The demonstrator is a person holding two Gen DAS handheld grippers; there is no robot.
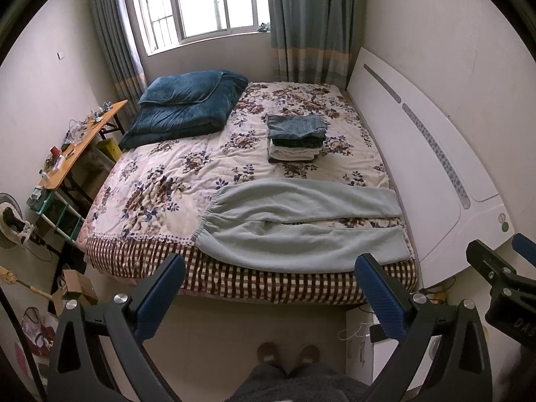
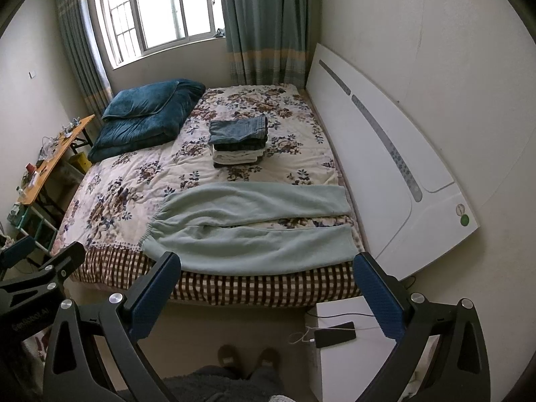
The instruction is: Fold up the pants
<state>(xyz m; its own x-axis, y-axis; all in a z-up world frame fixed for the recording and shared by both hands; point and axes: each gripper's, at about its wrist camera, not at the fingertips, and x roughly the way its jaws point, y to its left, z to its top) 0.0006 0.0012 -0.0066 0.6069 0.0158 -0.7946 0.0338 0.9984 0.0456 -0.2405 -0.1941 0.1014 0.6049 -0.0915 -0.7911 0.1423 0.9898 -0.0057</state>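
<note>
The pale green fleece pants (image 1: 301,227) lie spread flat at the edge of the floral-quilted bed (image 1: 174,181), legs apart, ready for folding. The left gripper (image 1: 268,294) and the right gripper (image 2: 264,293) hang released above the floor, holding nothing.

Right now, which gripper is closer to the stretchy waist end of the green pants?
Probably left. The waistband lies at the left end of the pants, nearer the left gripper. The right gripper, jaws open too, sits nearer the leg ends.
</note>
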